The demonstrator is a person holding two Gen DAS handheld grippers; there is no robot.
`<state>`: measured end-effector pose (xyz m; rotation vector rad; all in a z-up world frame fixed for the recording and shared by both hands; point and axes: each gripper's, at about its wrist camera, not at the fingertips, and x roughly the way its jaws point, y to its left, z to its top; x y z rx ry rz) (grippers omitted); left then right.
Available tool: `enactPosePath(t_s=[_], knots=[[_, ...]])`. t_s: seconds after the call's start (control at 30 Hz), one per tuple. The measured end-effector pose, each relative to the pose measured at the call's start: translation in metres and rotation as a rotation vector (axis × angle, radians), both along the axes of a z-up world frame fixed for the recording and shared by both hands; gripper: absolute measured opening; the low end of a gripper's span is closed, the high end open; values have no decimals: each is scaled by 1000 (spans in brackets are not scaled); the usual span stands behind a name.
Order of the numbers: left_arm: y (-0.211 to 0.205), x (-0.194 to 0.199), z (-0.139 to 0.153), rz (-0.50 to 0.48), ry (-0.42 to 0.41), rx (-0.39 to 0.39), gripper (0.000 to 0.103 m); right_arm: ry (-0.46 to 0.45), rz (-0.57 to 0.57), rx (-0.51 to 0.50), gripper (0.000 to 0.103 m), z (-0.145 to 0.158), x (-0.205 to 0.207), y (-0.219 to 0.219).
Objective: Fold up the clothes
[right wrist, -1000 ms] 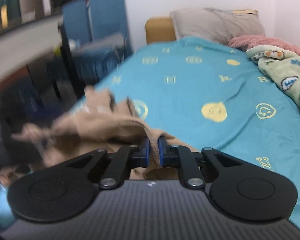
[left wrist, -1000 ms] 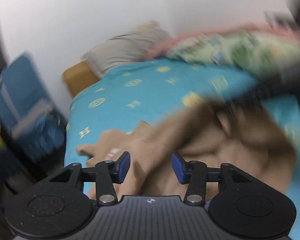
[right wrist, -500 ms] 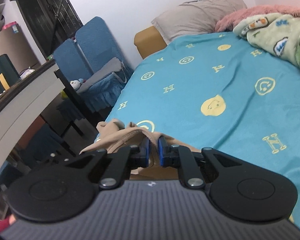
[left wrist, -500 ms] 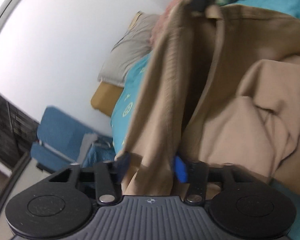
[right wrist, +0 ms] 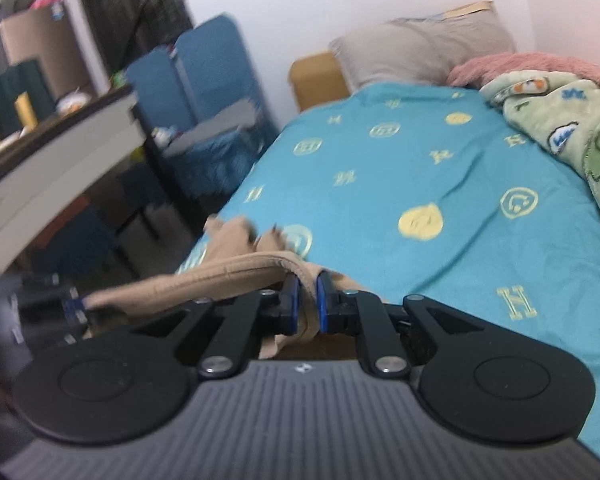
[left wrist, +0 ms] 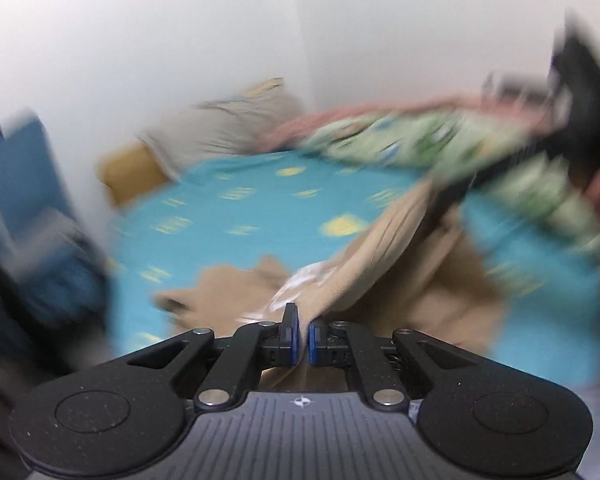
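- Tan garment [left wrist: 384,248] — soft knit with a ribbed, stitched edge, crumpled on the turquoise bedsheet [right wrist: 440,184] printed with yellow letters and smiley faces.
- Fleecy green cartoon blanket [right wrist: 568,128], pink fuzzy throw [right wrist: 540,64] and grey pillow [right wrist: 420,52] at the bed's far side.
- Left gripper [left wrist: 300,338] — wide apart half a second ago, now clamped on a fold of garment; view heavily blurred.
- Right gripper [right wrist: 305,304] still pinching the ribbed band [right wrist: 220,276], stretched taut leftward to the other gripper.
- Both held low over the near bed edge, fingers pointing toward the pillow.
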<state>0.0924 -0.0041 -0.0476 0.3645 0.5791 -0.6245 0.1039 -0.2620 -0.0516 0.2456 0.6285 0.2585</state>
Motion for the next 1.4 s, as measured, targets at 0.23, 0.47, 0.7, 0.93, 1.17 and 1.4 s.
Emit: enactPosePath(t_s=[0.23,0.47,0.7,0.93,1.17,1.4], knots=[[64,42,-2,-102,448,-389,7,104,63,-98,14,-15,8,10],[75,118,-60,102,693,-531,8,242,30,-119,15,-57,60,13],[68,114,-30,198,455,-461,46,232,-100,84,85,-61,65,-13],[37,65,9,205,140,-229,56,166,-230,26,85,-45,50,-18],[-29,7,-26,74,20,129,51,168,-221,-6,85,-46,40,-2],[-37,8,-57,73,50,224,13,166,-204,-26,85,-48,37,7]])
